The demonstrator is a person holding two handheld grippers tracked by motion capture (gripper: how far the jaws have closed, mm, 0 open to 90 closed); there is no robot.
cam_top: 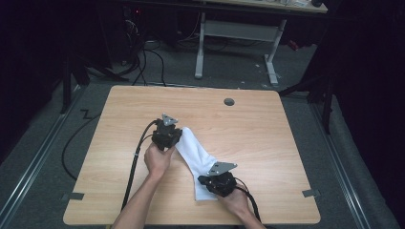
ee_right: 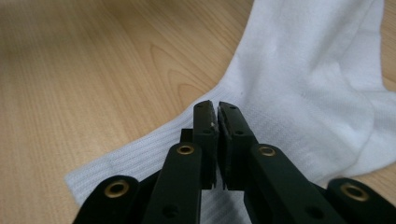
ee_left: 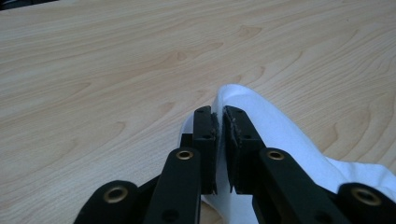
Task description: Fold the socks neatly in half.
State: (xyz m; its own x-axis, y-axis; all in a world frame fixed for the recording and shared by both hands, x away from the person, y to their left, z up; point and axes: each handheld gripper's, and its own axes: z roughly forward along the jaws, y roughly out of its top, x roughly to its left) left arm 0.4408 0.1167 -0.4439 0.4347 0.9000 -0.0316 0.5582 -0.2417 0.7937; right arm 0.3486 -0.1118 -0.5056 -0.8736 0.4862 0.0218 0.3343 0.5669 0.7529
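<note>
Between the left gripper's [ee_left: 219, 119] two black jaws, a fold of the white sock [ee_left: 280, 135] is being pinched at its toe end, the pads pressing together on the cloth. Seen from above, that left gripper [cam_top: 166, 133] is sitting near the middle of the wooden table [cam_top: 248, 129], with the person's left hand [cam_top: 157, 160] wrapping its body and a black cable [cam_top: 133, 167] trailing back toward the near edge.

Nearer the person, the right gripper [ee_right: 217, 119] is hovering over the ribbed cuff end of the sock [ee_right: 299, 88], its jaws standing almost together with only a thin slit between the pads. I cannot tell whether any cloth is caught in that slit. From above, the right gripper [cam_top: 217, 181] is lying over the sock's near end, with the right hand [cam_top: 236, 200] behind it.

The sock [cam_top: 196, 155] itself is stretching diagonally across the table between the two grippers, lying flat on the wood.
</note>
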